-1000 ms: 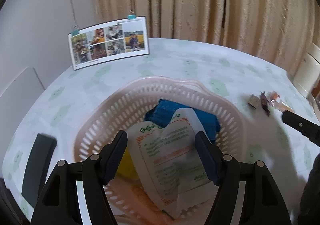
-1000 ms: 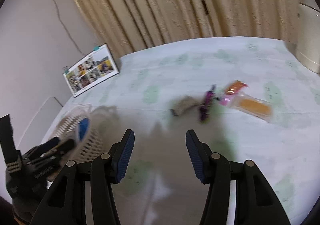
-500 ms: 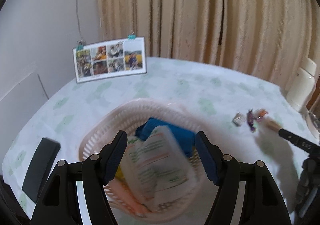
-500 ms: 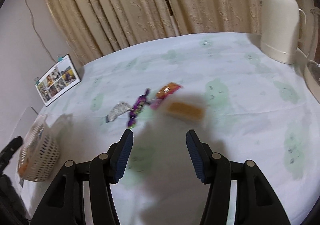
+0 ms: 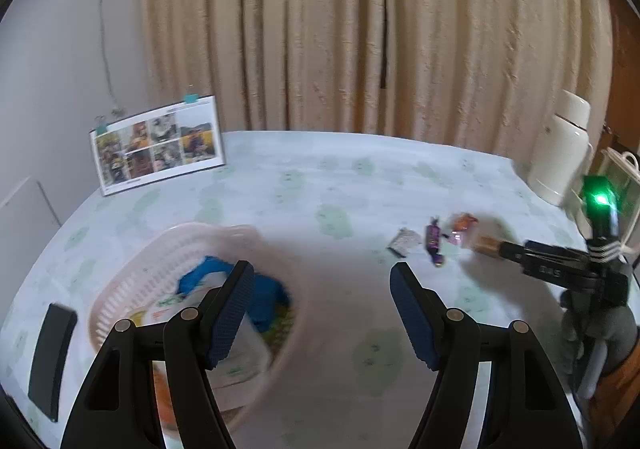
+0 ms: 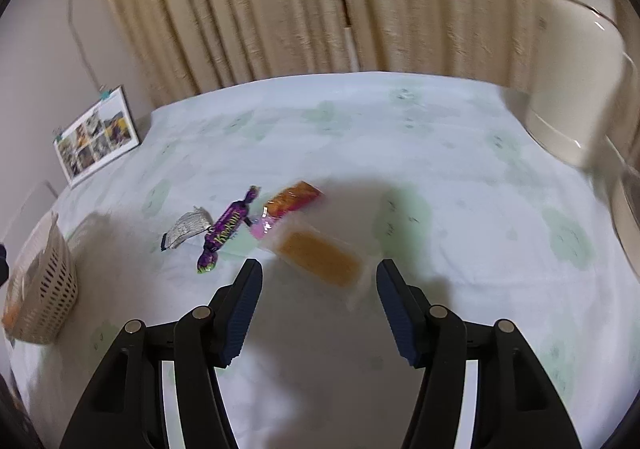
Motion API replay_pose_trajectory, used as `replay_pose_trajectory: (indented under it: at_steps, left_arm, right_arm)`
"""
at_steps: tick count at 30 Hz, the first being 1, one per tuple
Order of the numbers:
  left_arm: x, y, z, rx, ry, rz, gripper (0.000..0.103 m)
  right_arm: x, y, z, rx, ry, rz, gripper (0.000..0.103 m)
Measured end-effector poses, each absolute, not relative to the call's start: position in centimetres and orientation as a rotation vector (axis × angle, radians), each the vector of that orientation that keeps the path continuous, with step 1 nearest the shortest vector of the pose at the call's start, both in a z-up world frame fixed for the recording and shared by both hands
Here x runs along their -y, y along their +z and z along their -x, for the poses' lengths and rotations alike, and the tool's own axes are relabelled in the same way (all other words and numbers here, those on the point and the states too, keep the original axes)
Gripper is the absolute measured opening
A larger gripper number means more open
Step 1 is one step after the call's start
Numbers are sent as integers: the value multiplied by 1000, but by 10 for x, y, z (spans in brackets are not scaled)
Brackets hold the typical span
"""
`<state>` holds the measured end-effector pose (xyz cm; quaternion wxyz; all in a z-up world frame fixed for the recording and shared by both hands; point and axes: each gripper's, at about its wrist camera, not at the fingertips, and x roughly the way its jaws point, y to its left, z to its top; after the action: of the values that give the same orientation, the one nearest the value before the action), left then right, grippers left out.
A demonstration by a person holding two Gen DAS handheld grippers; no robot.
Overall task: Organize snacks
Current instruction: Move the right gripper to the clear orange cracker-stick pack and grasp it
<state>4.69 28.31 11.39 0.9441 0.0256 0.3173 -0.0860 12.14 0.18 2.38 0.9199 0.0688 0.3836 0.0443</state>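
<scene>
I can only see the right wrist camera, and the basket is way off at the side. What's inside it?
Observer: The left wrist view looks down into the basket. A blue packet lies in it, next to a white pouch with green print.
Child: Are the other tongs holding something?
Observer: No. The left tongs are open and empty, just to the right of the basket in that view.
Child: Is anything else near the basket?
Observer: Yes, a flat black object lies on the table on the basket's far side from your snacks. I cannot tell what it is.
</scene>
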Motion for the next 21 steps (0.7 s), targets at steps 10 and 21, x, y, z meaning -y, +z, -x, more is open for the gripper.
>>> replay_pose_trajectory:
  at_steps: [10,21]
  left_arm:
    - [-245,105,-65,-678,-227,-90,71]
    - [-209,80,-95,-722,-255,-137,71]
  right_arm:
    - [-22,18,-151,-835,182,44,57]
    - [1,8,-164,-871,164,-32,39]
